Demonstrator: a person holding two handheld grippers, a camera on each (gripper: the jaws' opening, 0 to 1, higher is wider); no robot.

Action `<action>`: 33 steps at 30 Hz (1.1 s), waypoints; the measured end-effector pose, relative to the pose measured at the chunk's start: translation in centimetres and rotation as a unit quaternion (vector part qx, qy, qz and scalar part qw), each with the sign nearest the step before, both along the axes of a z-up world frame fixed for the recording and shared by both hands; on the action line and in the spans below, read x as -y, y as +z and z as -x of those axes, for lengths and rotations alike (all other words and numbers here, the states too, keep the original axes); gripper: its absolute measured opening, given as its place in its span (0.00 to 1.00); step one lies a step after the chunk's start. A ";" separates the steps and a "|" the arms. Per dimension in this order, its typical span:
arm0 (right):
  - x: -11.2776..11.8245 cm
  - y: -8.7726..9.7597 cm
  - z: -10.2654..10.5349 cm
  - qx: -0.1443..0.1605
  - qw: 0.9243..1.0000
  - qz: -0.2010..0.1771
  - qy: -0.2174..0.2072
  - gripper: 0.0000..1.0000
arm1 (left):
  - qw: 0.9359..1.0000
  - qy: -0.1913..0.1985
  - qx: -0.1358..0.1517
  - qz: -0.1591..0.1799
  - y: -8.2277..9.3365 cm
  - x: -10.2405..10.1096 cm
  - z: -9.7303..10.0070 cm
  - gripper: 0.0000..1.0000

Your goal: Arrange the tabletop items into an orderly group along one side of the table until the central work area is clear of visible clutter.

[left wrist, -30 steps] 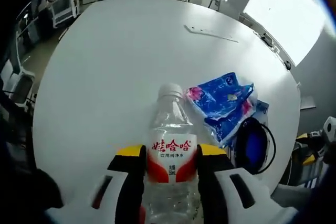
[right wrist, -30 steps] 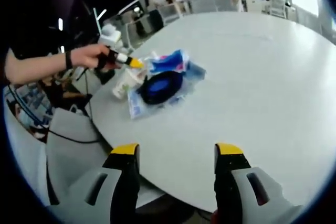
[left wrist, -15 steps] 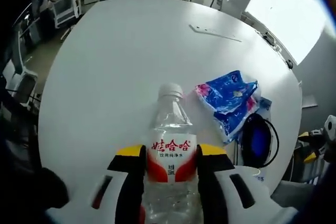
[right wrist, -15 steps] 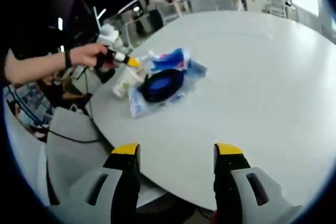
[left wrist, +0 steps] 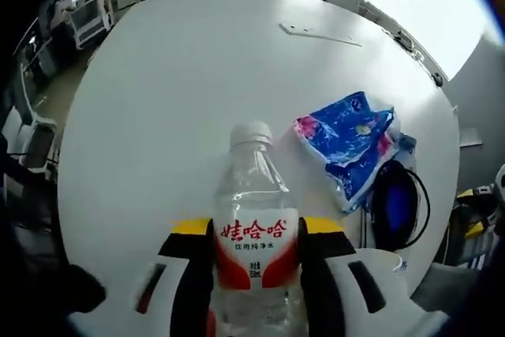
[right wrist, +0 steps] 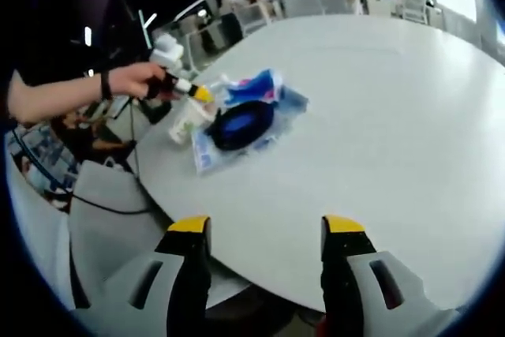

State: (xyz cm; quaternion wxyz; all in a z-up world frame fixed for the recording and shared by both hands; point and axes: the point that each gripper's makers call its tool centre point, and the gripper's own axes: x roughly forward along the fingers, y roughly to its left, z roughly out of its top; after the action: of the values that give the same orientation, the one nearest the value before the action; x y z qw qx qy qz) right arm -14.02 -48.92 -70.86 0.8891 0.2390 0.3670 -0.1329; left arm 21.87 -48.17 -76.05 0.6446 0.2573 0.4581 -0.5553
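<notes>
Most clutter already sits by one edge of the surface (right wrist: pixel 410 100): blue packets (left wrist: pixel 347 136), probably a dark pouch (right wrist: pixel 241 125). Left gripper (left wrist: pixel 256 230) fingers clamp the water bottle (left wrist: pixel 254 226) beside them; right gripper (right wrist: pixel 264 226) fingers gape empty

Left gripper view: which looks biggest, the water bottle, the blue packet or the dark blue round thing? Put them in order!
1. Water bottle, though it sits close to the camera, held in the left tool.
2. Blue packet.
3. Dark blue round thing, partly hidden, so this spot is unsure.
</notes>
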 end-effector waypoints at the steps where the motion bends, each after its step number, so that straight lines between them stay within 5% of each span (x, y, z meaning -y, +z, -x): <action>1: 0.1 0.0 0.0 0.001 1.000 0.001 0.000 0.54 | 1.000 0.005 -0.003 0.003 0.1 0.1 0.0 0.42; 19: 0.0 0.4 -1.0 0.008 1.000 0.003 0.005 0.54 | 0.996 0.044 -0.014 0.077 2.7 0.1 0.0 0.39; 33: -0.3 0.6 -1.4 0.020 1.000 0.005 0.007 0.54 | 0.991 0.059 0.027 0.121 5.7 -1.7 -0.5 0.39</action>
State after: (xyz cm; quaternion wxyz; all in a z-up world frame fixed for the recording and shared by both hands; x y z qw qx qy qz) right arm -12.65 -48.63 -70.23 0.8984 0.2345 0.3503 -0.1233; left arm 22.38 -46.50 -70.36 0.7146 0.1647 0.3845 -0.5607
